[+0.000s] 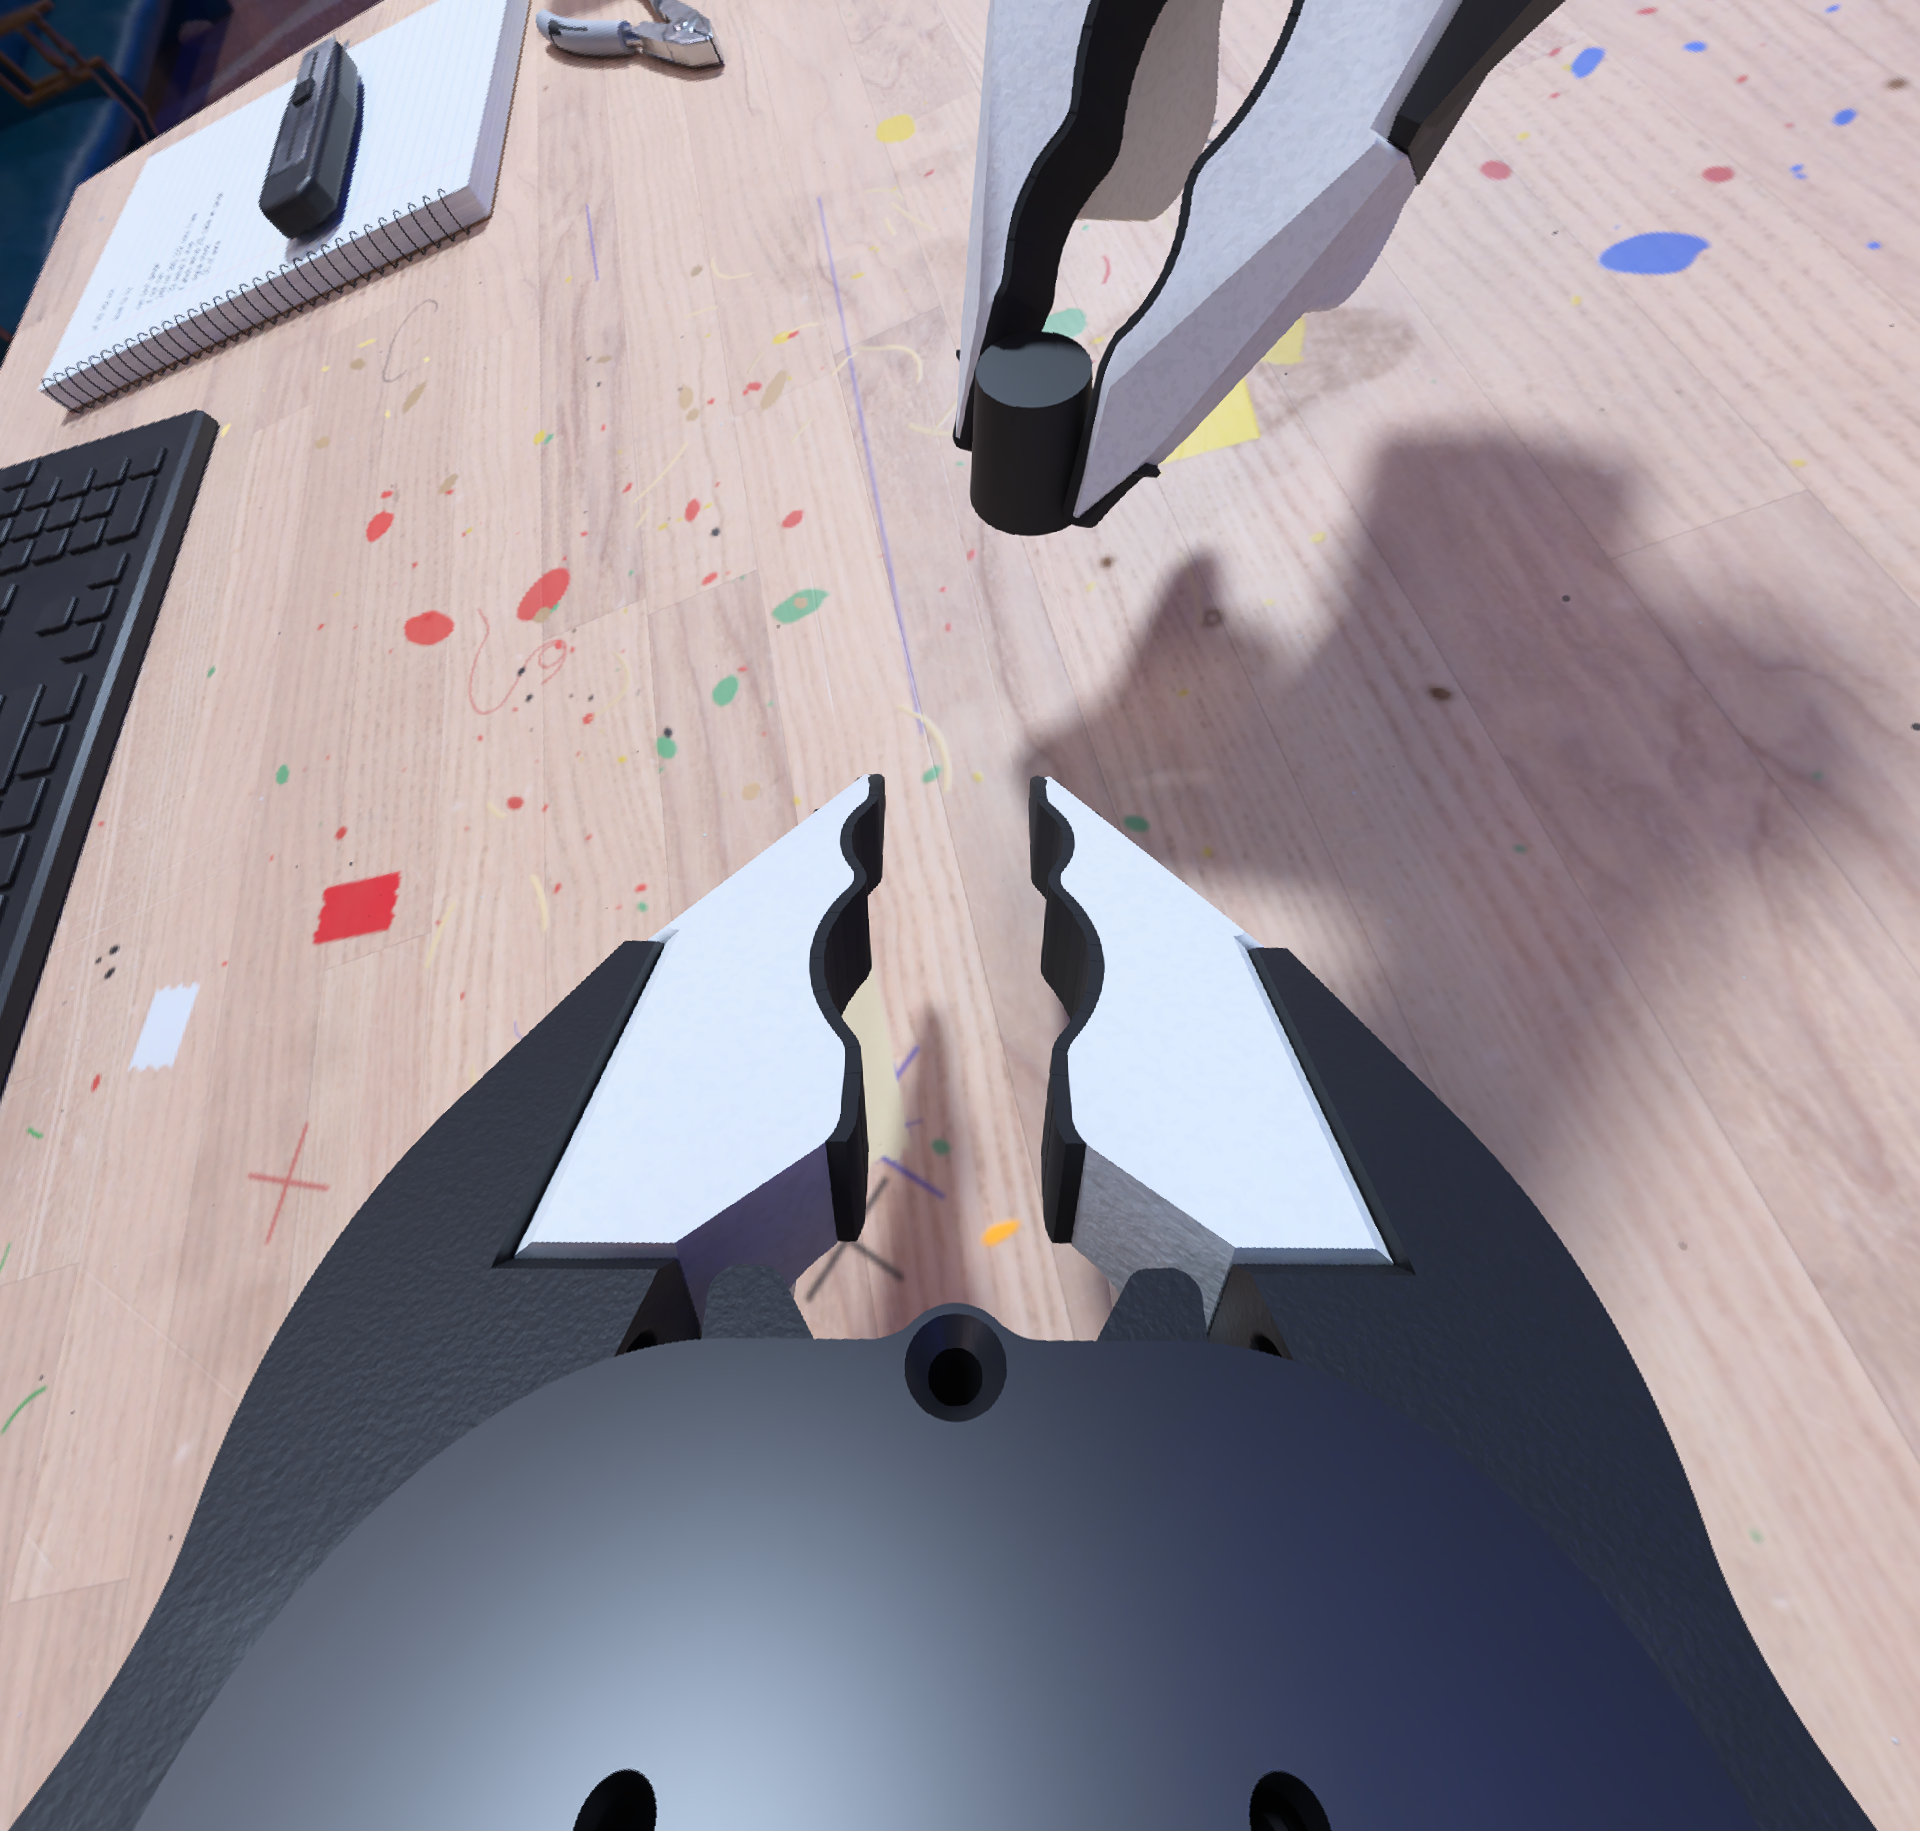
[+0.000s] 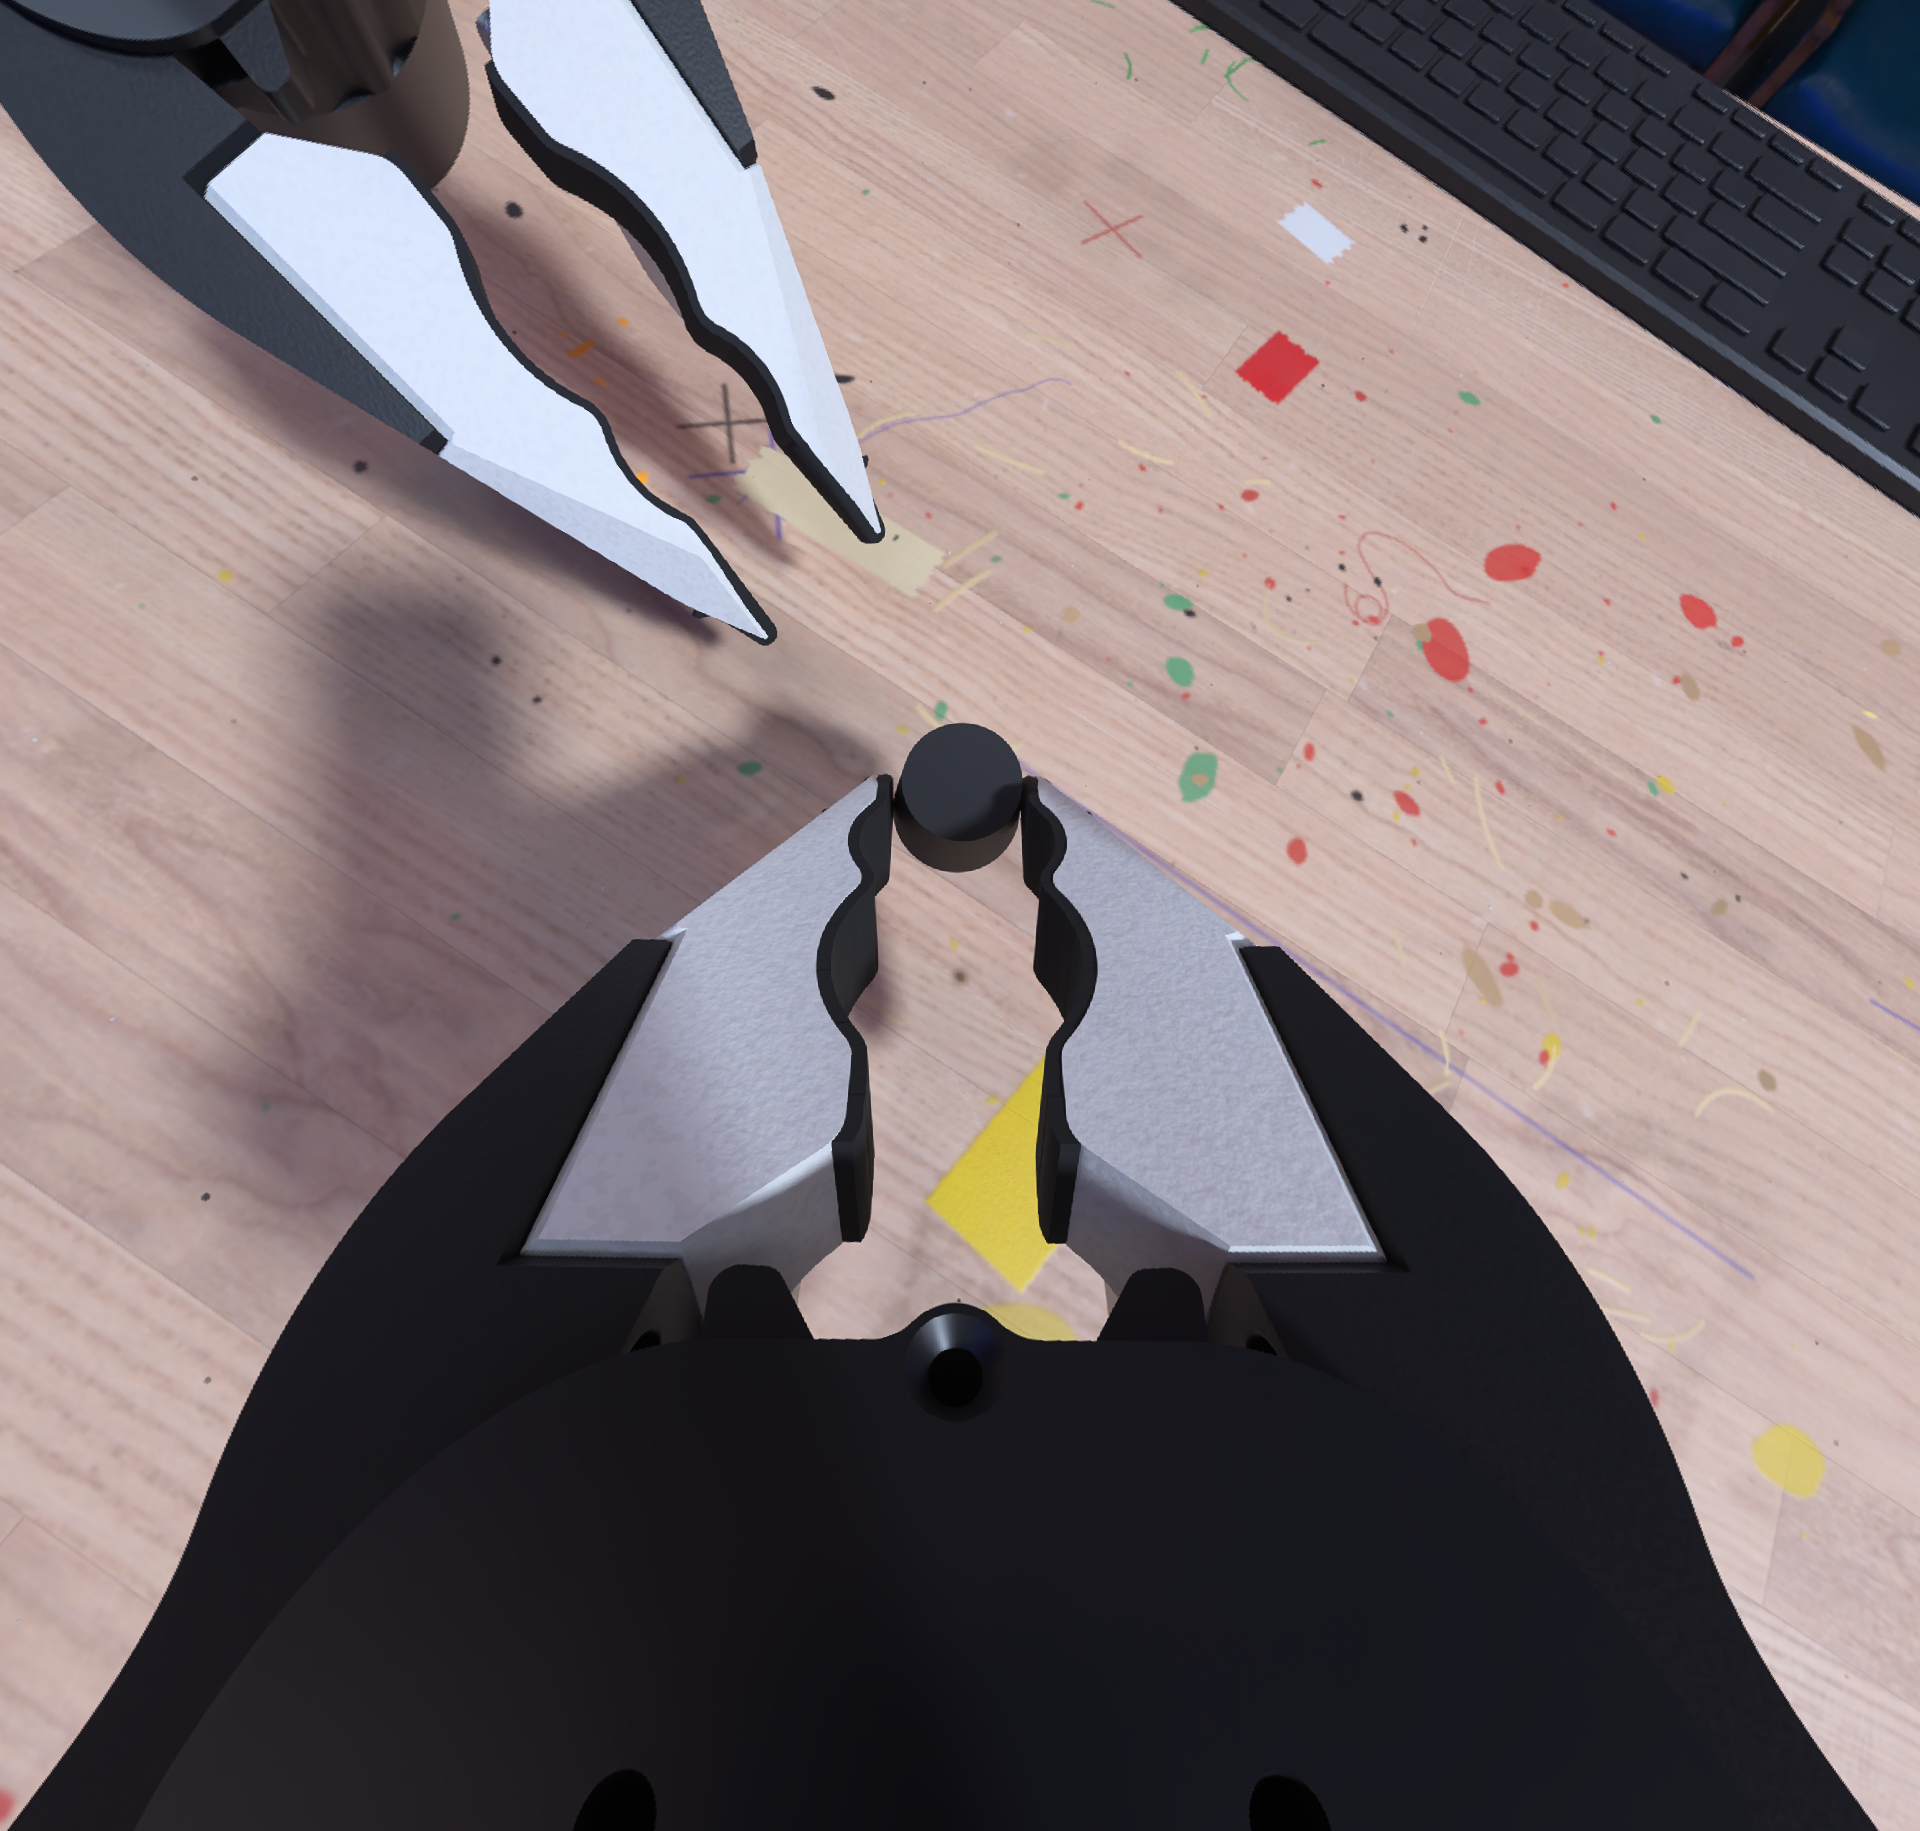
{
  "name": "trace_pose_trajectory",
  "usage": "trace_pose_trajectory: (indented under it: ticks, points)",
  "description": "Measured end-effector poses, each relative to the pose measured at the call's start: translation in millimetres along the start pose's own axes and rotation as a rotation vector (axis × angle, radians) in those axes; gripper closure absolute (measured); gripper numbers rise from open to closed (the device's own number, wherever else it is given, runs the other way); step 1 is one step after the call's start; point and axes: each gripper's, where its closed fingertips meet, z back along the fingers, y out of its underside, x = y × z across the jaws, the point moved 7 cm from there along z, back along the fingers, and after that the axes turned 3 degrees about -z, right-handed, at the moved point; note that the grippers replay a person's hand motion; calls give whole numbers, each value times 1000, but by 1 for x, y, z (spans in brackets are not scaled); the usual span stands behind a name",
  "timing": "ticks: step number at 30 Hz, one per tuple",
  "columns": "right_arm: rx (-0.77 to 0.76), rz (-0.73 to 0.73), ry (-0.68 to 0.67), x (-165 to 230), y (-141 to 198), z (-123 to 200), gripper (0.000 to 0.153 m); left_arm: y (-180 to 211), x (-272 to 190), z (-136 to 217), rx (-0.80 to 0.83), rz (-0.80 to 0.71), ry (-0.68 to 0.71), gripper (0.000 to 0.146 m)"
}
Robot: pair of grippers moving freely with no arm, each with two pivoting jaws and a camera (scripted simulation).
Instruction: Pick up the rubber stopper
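The rubber stopper (image 2: 958, 794) is a short black cylinder. My right gripper (image 2: 958, 789) is shut on the stopper at its fingertips and holds it clear of the wooden table, whose shadow lies apart from it. In the left wrist view the stopper (image 1: 1029, 436) sits between the right gripper's fingertips (image 1: 1023, 467), ahead and slightly right. My left gripper (image 1: 956, 789) is open and empty, its fingers pointing toward the stopper. It also shows in the right wrist view (image 2: 826, 586) at upper left, close to the stopper.
A black keyboard (image 1: 73, 638) lies at the table's left edge, also in the right wrist view (image 2: 1558, 129). A spiral notebook (image 1: 208, 254) with a black stapler-like object (image 1: 312, 134) lies far left. Pliers (image 1: 634, 25) lie at the back. The wooden table (image 1: 1558, 742) is paint-speckled.
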Motion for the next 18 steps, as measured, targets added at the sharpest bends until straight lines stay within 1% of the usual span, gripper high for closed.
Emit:
trace_pose_trajectory:
  ticks: [18]
  points:
    - [-12, -5, 5, 0, 1, 1, 128, -1, -1, -1, -3, -5, -1, 118]
